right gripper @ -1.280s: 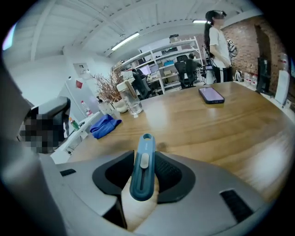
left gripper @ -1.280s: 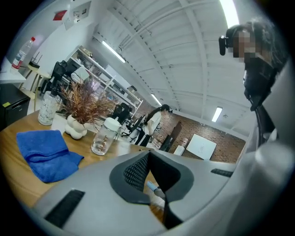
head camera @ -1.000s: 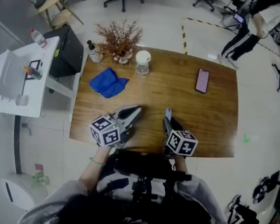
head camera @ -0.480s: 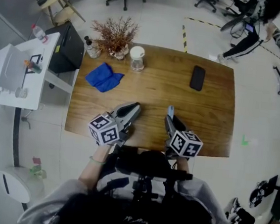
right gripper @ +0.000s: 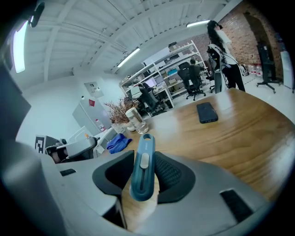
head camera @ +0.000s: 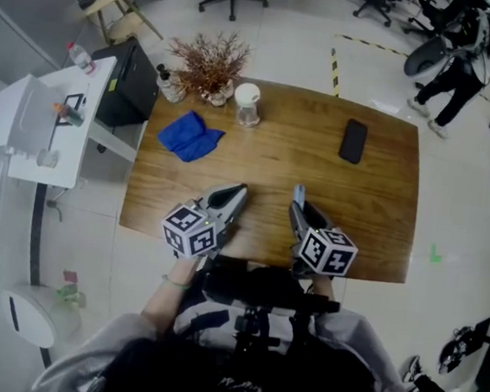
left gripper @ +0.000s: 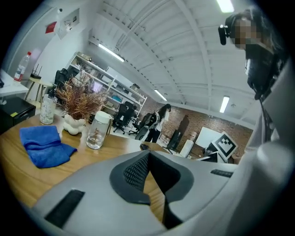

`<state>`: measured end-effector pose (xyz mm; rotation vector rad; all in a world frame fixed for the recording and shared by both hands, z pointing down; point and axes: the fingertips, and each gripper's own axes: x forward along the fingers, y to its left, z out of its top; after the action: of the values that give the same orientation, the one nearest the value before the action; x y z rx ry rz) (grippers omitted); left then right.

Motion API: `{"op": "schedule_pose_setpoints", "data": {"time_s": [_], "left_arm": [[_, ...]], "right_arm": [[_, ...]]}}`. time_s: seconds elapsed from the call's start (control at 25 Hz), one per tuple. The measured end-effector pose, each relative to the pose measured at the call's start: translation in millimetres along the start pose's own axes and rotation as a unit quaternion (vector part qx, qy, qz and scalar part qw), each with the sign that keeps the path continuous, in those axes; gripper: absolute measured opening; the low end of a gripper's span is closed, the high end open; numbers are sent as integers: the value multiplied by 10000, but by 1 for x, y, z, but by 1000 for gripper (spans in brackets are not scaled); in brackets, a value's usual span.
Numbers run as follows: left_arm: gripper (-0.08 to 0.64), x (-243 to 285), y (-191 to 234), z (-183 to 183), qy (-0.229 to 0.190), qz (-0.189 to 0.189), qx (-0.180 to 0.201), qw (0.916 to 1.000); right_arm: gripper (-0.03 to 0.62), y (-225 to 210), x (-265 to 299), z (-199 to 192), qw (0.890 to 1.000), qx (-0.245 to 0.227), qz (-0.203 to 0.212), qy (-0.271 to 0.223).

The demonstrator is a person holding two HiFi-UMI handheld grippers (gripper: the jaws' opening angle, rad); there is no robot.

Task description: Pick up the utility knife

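The blue utility knife (right gripper: 144, 161) stands upright between the jaws of my right gripper (right gripper: 143, 171), which is shut on it. Its tip pokes out past the jaws above the wooden table (head camera: 374, 213) in the head view, where the knife (head camera: 298, 191) and right gripper (head camera: 299, 202) sit near the front edge. My left gripper (head camera: 236, 192) hovers beside it to the left. In the left gripper view, that left gripper (left gripper: 148, 154) has its jaws meeting at the tips with nothing held.
A blue cloth (head camera: 188, 137) lies at the back left. Behind it stand a dried plant (head camera: 209, 63), a small bottle (head camera: 170, 85) and a glass jar (head camera: 247, 105). A dark phone (head camera: 353, 140) lies at the back right. A white side table (head camera: 39, 126) stands left of the table.
My right gripper has risen slightly with the knife still in its jaws. The left gripper stays almost in place. The phone's screen has gone dark.
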<state>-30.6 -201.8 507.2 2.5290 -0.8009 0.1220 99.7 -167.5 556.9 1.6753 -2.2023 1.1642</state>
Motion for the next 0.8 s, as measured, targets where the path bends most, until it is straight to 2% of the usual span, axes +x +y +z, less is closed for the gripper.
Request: {"op": "schedule_pose_setpoints", "data": {"time_s": [0.12, 0.28, 0.6, 0.8], "left_arm": [[6, 3, 3, 0, 99, 139, 161, 9997], [8, 6, 6, 6, -105, 69, 37, 9999], [8, 8, 15, 6, -63, -31, -61, 10000], [8, 5, 22, 9, -88, -39, -84, 9999]], "right_arm": [[149, 1, 2, 3, 10000, -42, -1, 26], [149, 2, 6, 4, 10000, -65, -17, 64], [150, 7, 16, 3, 9998, -114, -69, 146], [150, -2, 25, -5, 9981, -423, -348, 295]]}}
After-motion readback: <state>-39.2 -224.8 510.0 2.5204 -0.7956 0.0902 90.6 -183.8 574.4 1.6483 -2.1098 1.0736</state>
